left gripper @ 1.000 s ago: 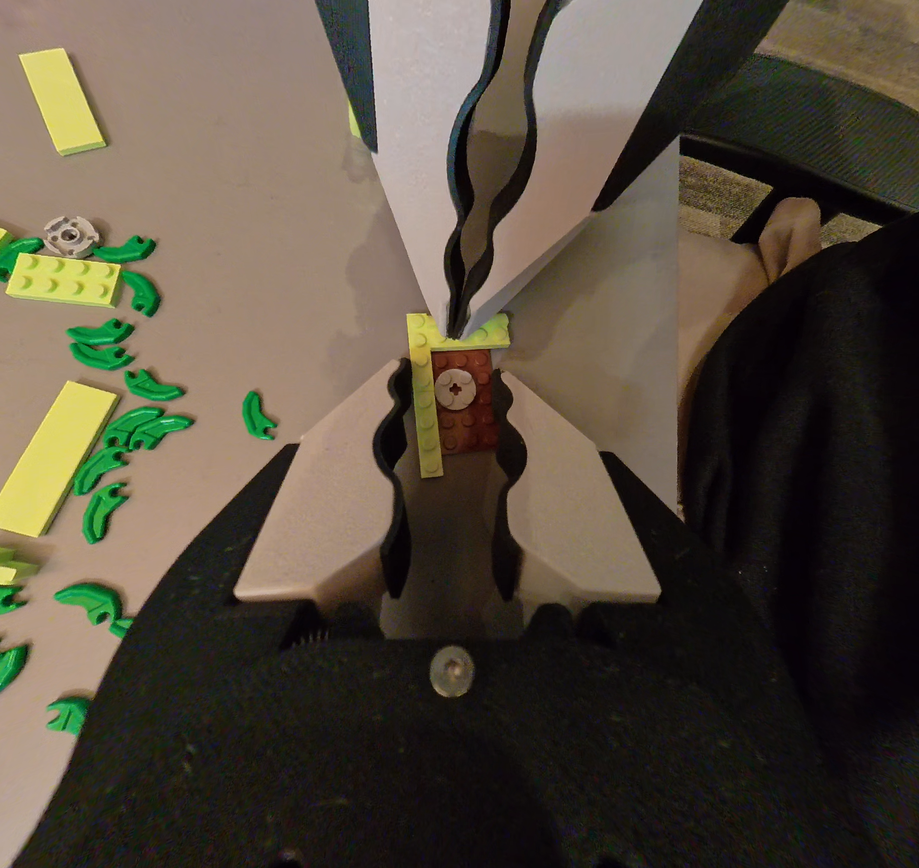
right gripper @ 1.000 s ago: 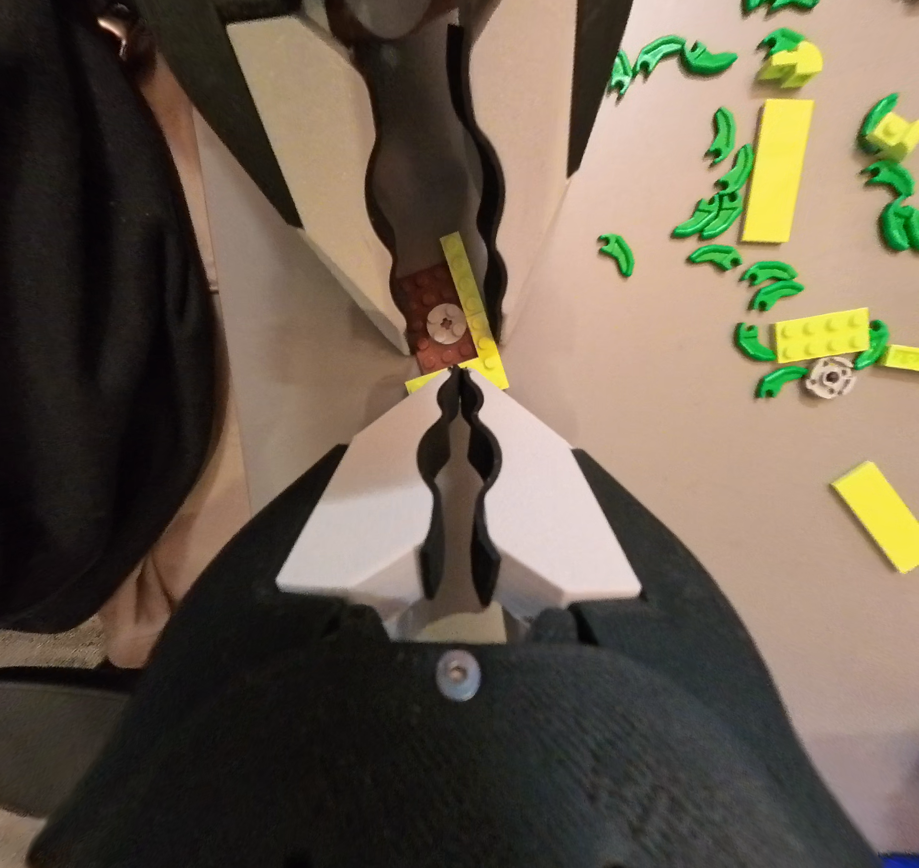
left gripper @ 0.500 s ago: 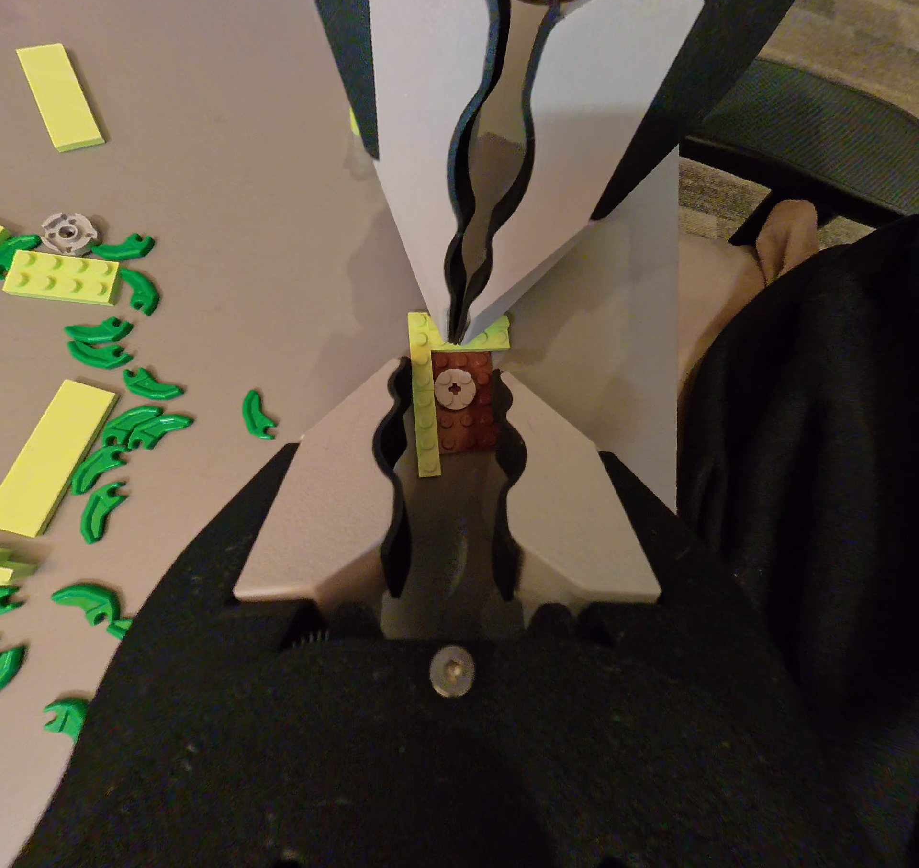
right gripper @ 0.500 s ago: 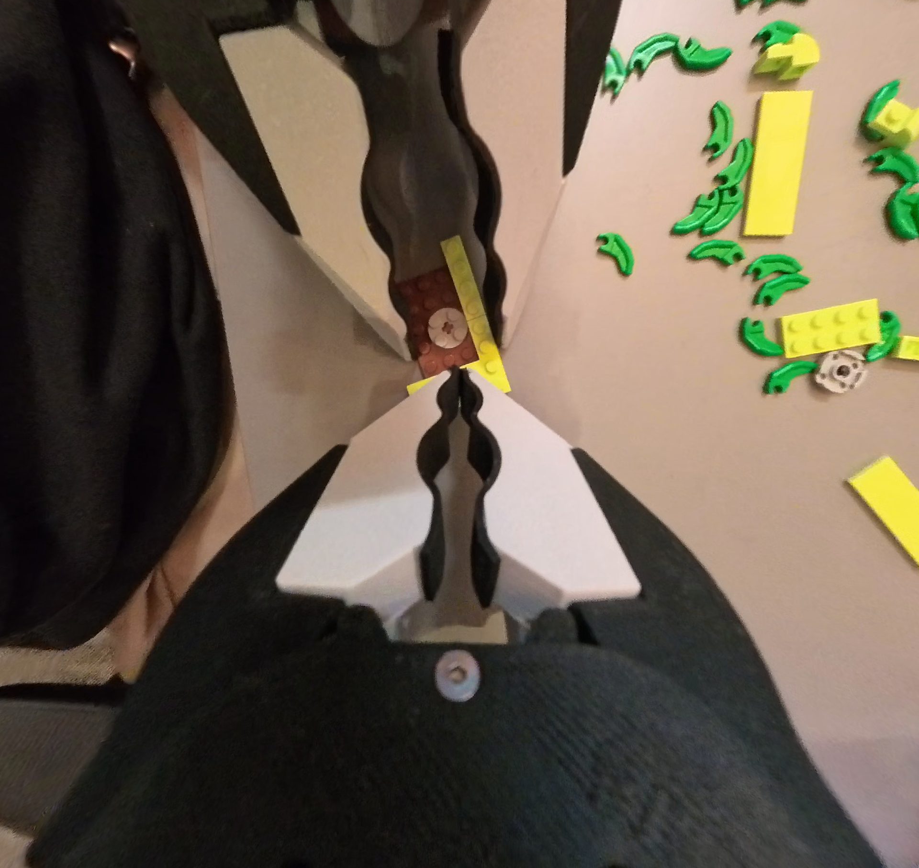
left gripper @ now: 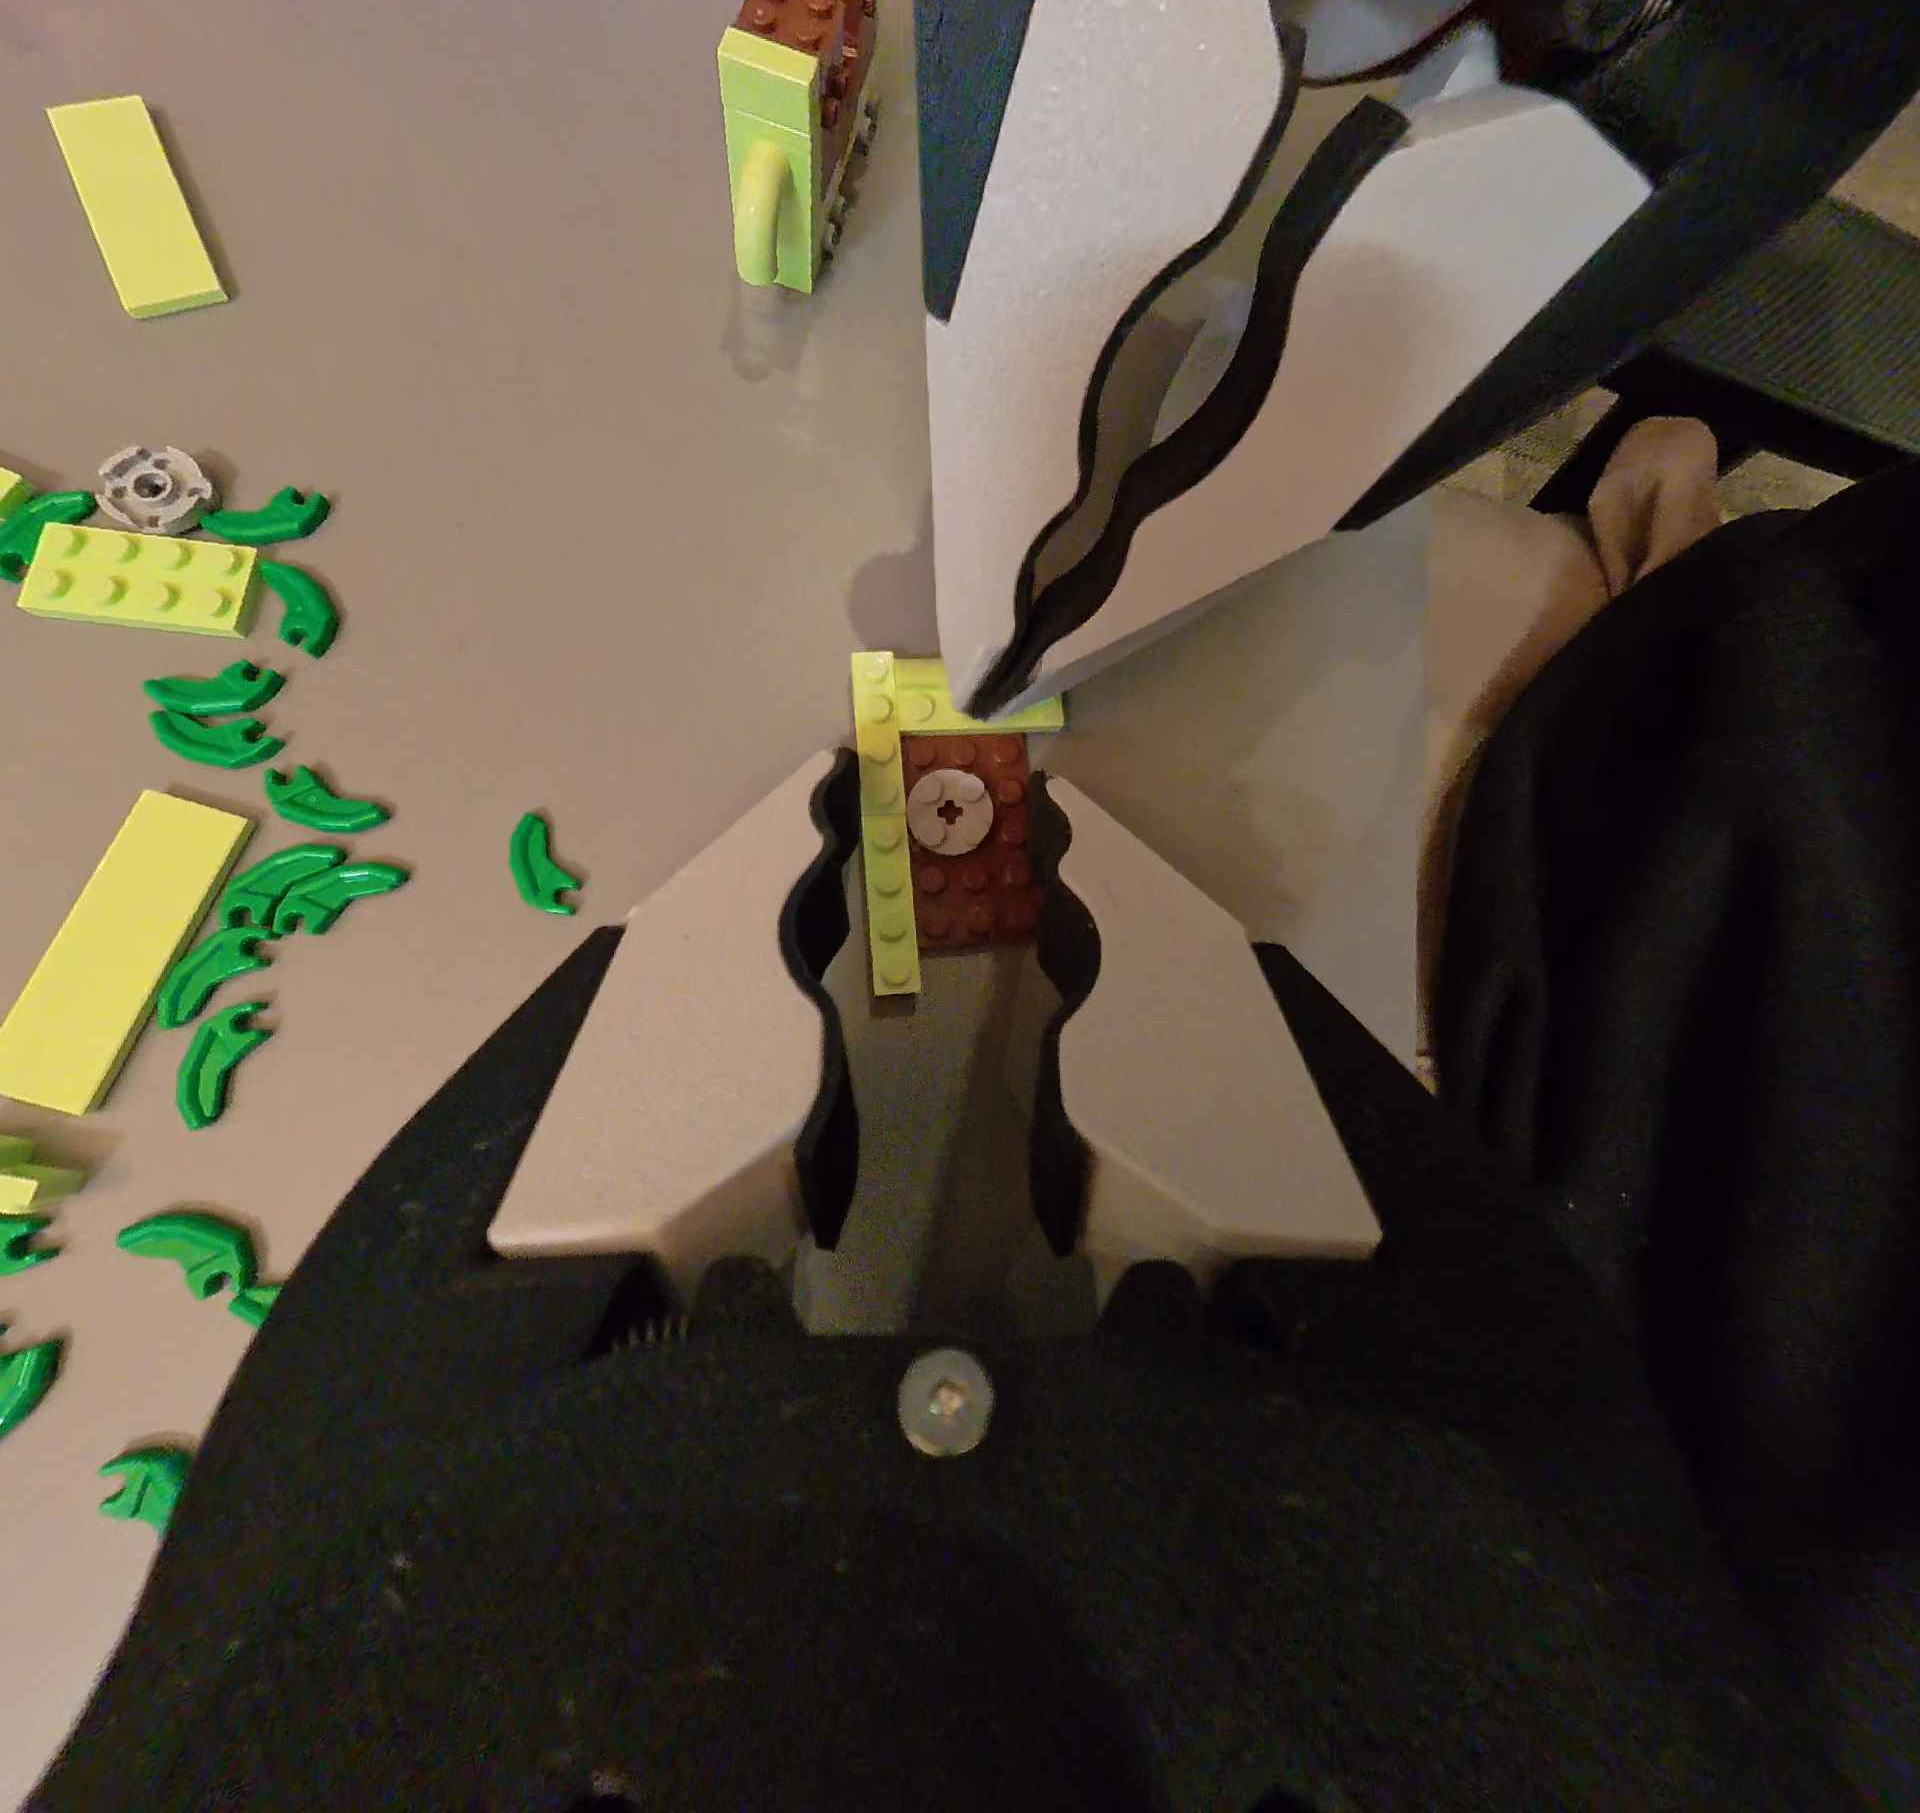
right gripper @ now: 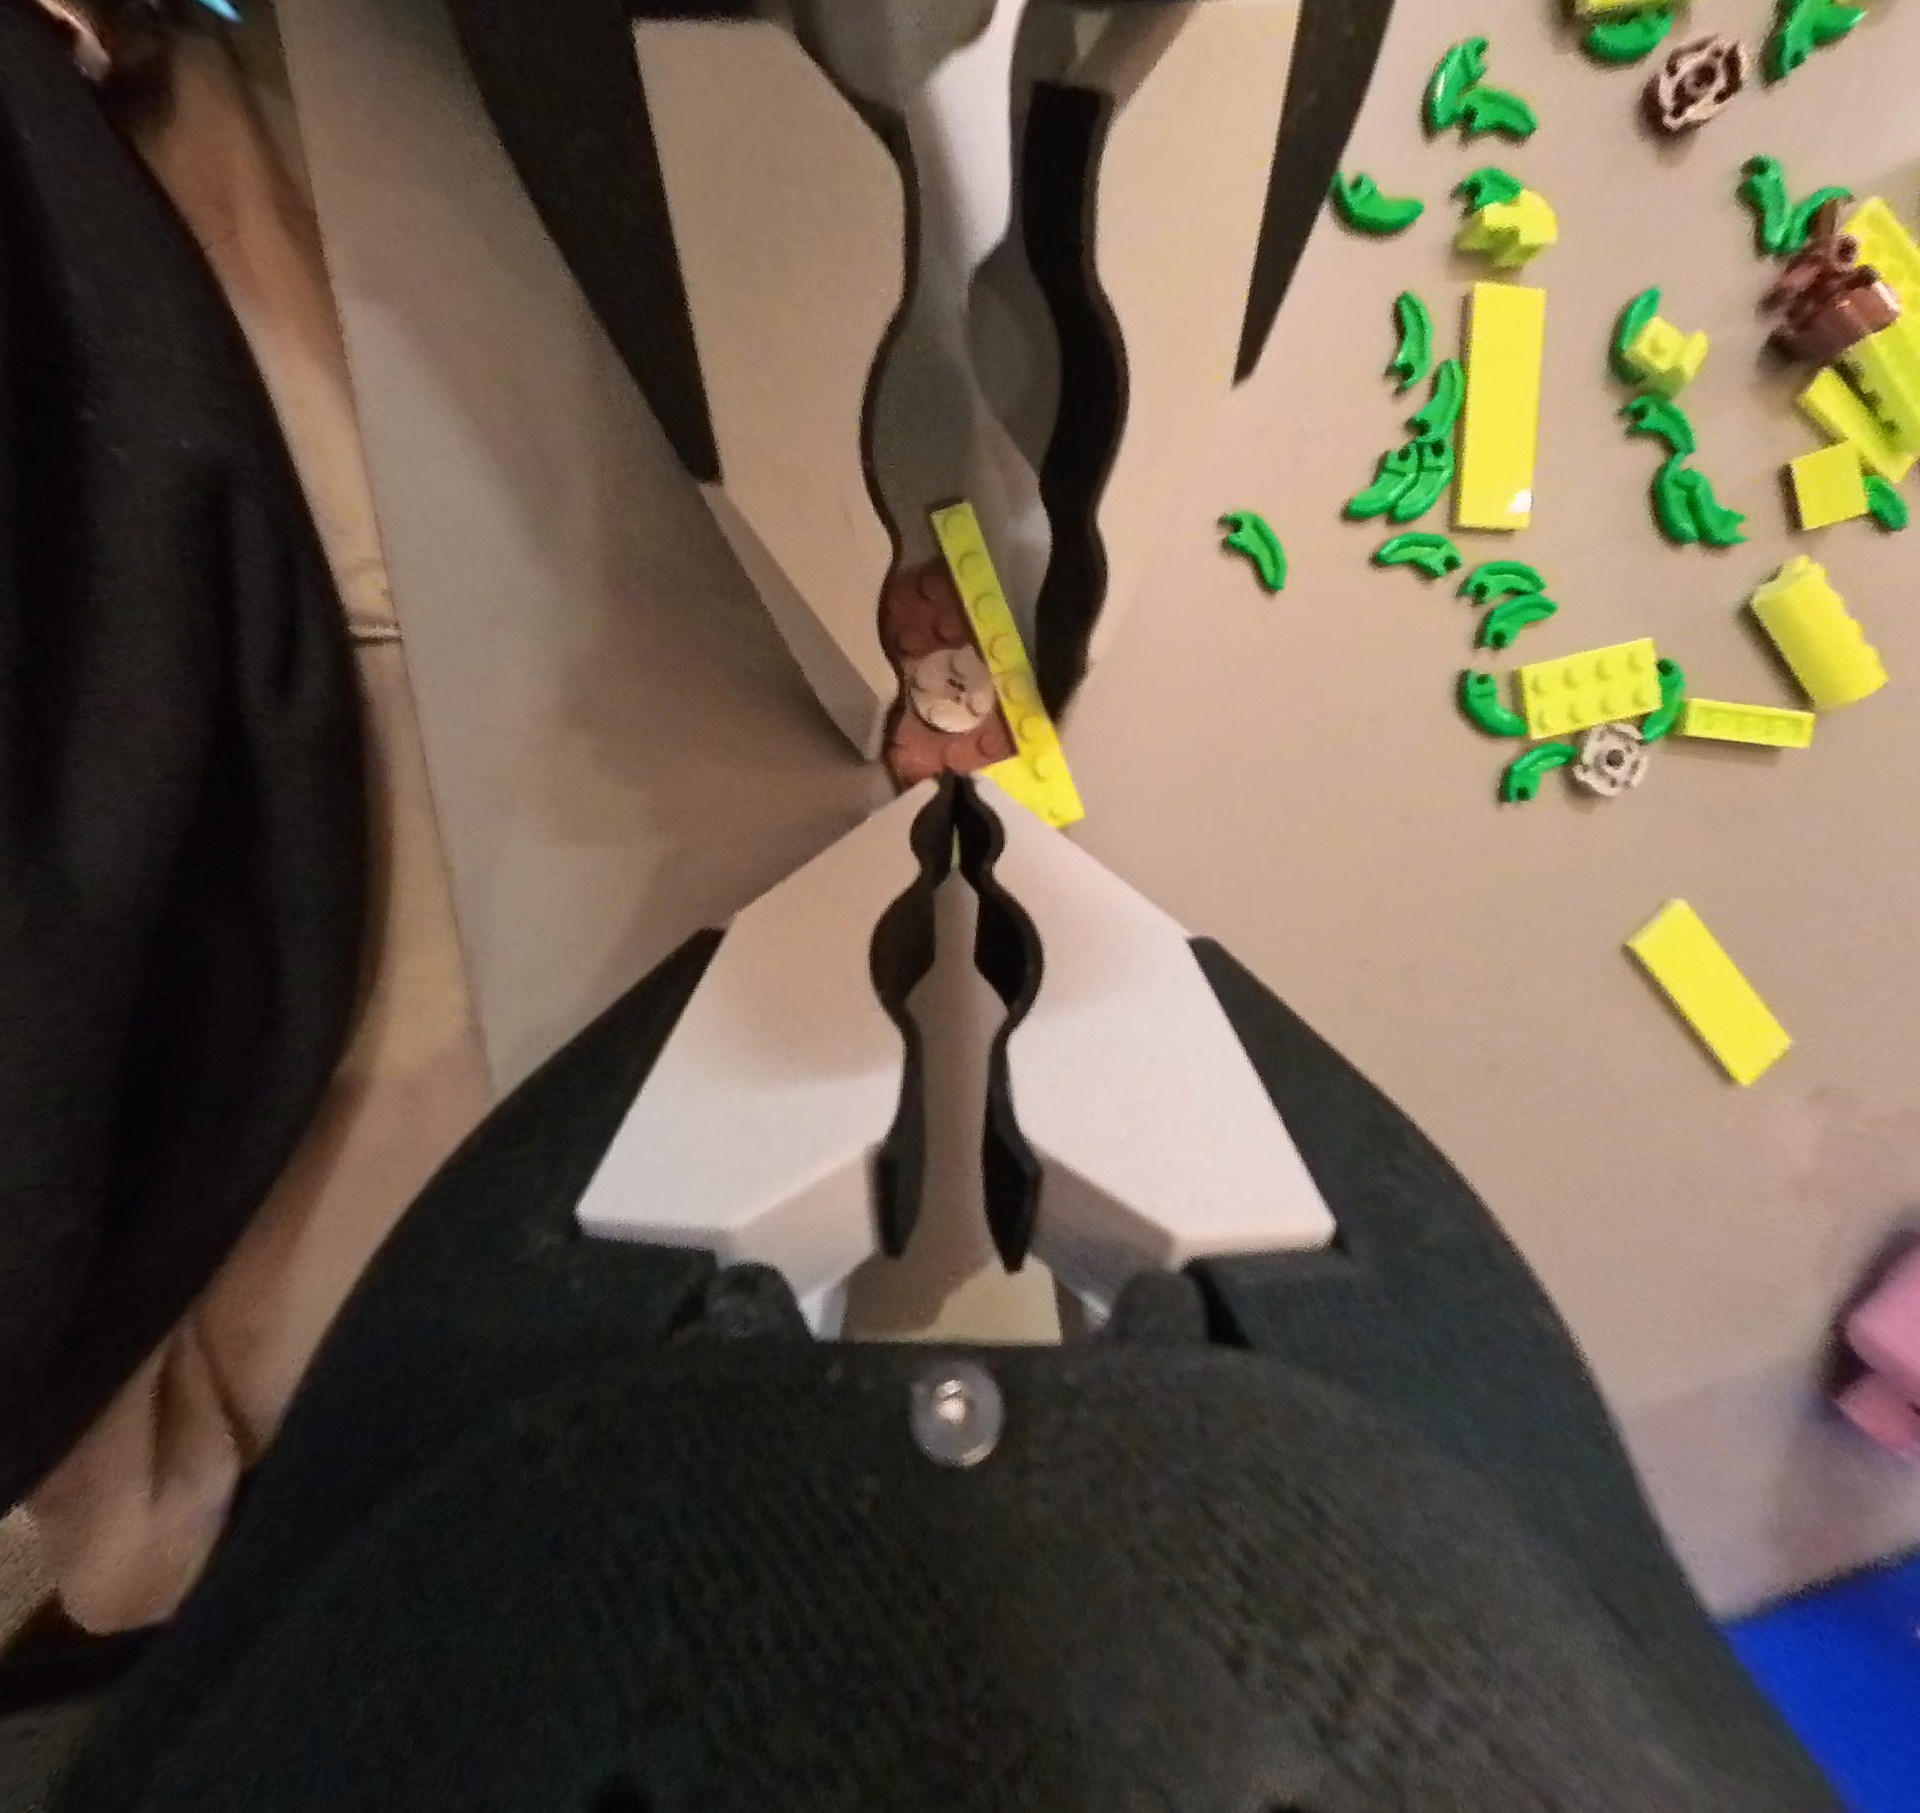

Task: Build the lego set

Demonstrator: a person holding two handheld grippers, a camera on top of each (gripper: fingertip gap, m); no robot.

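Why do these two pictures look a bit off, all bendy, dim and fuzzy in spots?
Left wrist view: wide-angle lens bulges the left gripper; dim warm light; the brown plate is sharp; soft shadow on the table. Right wrist view: motion blur smears the pink object and the green pieces; the right gripper has softened edges.

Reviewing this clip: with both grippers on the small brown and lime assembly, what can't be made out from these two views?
- Underside of the brown plate: faces away in both views.
- Short lime plate: its far part is covered by the right gripper; right wrist view shows only a sliver.
- Brown and lime build: cut by the top edge, left wrist view.
- Pink object: blurred, cut by the right edge.
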